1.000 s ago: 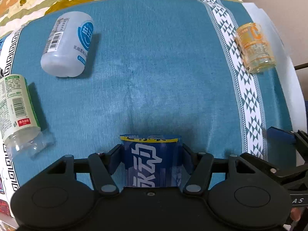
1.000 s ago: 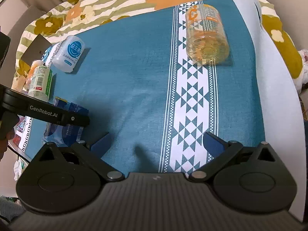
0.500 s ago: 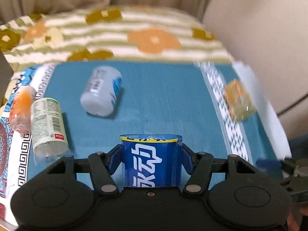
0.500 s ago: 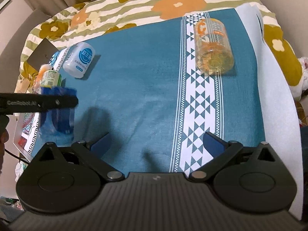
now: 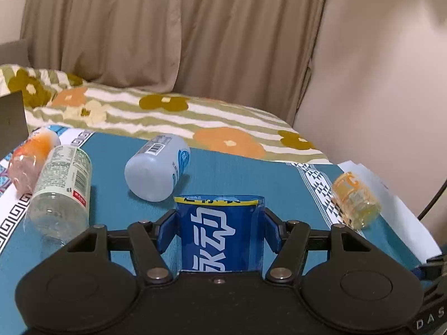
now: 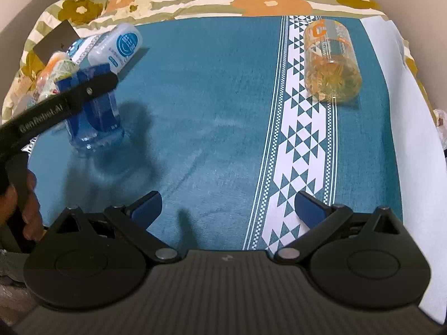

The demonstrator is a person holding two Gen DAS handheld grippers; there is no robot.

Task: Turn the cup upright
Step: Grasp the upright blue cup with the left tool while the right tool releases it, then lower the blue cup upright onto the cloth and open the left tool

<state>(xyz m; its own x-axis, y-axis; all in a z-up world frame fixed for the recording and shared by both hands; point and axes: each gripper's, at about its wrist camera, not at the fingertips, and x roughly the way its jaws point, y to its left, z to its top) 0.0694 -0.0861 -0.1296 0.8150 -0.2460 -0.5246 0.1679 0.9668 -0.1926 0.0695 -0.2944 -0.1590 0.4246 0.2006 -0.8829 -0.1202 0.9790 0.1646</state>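
Left wrist view: the left gripper (image 5: 219, 230) is clamped on the blue cup (image 5: 220, 237), its blue pads pressed against both sides of the printed label, with the yellow-edged rim pointing away from the camera. From the right wrist view the same cup (image 6: 93, 120) stands nearly upright, its clear base down on the teal cloth (image 6: 209, 97), with the left gripper's black arm crossing in front of it.

Ahead of the left gripper and slightly to its left, a white bottle (image 5: 157, 167) lies on its side. Further left lie a green-labelled clear bottle (image 5: 62, 187) and, beside it at the cloth's edge, an orange-tinted bottle (image 5: 30, 153). Off to the right, an orange cup (image 5: 354, 199) lies on its side near the white patterned band (image 5: 321, 189) of the cloth.

The teal cloth covers a bed; beyond it runs a floral striped blanket (image 5: 173, 117) in olive, cream and orange. Behind the bed hang beige curtains (image 5: 167, 33), meeting a plain pale wall (image 5: 377, 69) to the right.

The right gripper (image 6: 227, 209) hovers low over the cloth with its jaws spread wide and nothing between them; the patterned band passes under its right finger, and the orange cup lies well ahead of it to the right.
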